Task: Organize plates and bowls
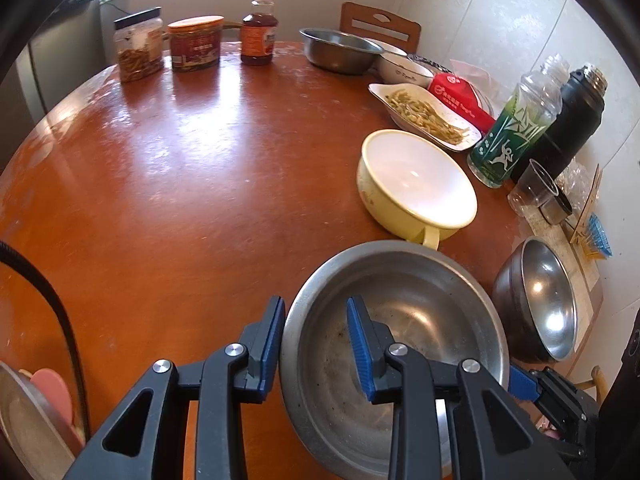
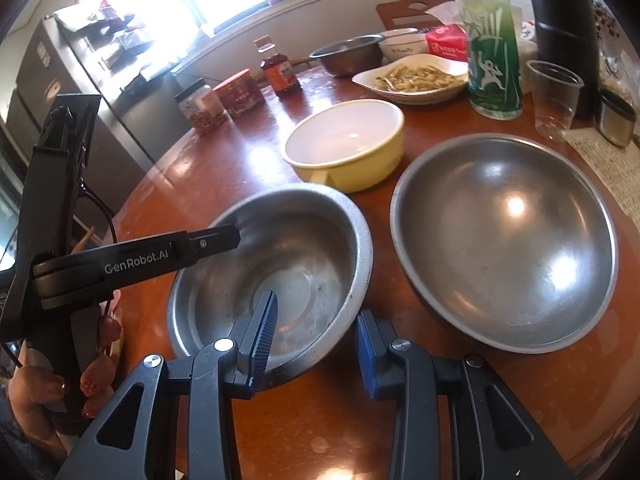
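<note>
Astride opposite rims of the flat-bottomed steel bowl (image 2: 276, 272) at the table's (image 1: 180, 184) near edge: left hand-held gripper (image 1: 316, 350) and right hand-held gripper (image 2: 316, 342), both narrowed, pads apparently not yet pinching. Next, probably: clamp, lift level, nest. Counted: three steel bowls, one yellow bowl (image 2: 348, 144), one white bowl, one plate.

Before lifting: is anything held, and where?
Left gripper and right gripper each straddle the rim of the steel bowl, on opposite sides; clamping cannot be told.
</note>
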`<state>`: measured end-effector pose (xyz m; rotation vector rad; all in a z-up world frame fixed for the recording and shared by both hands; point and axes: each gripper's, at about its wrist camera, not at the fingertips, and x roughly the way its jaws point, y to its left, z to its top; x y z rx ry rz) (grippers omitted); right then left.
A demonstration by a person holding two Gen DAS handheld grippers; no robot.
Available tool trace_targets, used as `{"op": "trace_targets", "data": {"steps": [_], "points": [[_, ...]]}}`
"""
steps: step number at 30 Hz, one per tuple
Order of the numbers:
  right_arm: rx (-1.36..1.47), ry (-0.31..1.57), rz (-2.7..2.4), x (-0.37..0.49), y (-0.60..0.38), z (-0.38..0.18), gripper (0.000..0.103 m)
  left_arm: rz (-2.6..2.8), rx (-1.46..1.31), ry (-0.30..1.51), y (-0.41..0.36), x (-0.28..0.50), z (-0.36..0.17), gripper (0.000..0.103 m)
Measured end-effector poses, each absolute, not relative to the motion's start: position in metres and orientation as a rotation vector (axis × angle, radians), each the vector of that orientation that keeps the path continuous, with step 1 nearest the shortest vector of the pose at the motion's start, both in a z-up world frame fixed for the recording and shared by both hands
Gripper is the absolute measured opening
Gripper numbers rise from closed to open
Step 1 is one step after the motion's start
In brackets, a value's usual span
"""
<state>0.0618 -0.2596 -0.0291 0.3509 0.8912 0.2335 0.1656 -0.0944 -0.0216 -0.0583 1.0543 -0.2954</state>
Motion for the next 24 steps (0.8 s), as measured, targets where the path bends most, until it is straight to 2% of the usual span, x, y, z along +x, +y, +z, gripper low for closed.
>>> {"op": "trace_targets", "data": {"steps": [13,24], "points": [[0.245,0.825,0.322,0.056,-0.230,0.003,0.038,-0.241,-0.063,0.951,-0.061,0.128,0.018,0.033],[0.119,0.781,0.376,0.040,-0.213,0.021,0.038,-0.215,-0.079,0.915,-0.046,0.091,0.027,0.033]]}}
